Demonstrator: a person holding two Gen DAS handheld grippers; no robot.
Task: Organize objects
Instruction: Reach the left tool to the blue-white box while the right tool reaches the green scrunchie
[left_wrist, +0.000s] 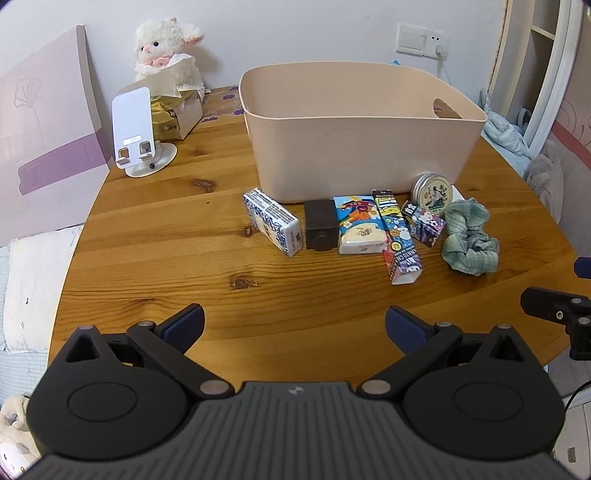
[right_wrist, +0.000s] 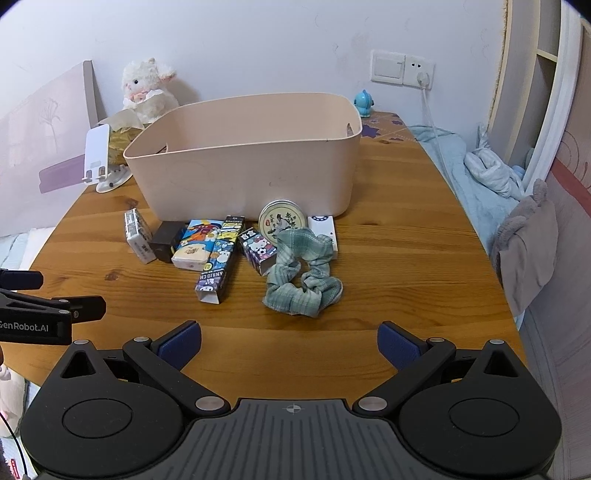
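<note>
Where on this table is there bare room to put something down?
Bare wood lies between the row of small items and the open grippers, and between the phone stand and the bin. It is crowded along the bin's front, from tissue pack to scrunchie.

Both wrist cameras look low across the round wooden table (left_wrist: 155, 236) from its near edge toward the wall, sharing the beige bin (right_wrist: 243, 173) mid-table.
</note>
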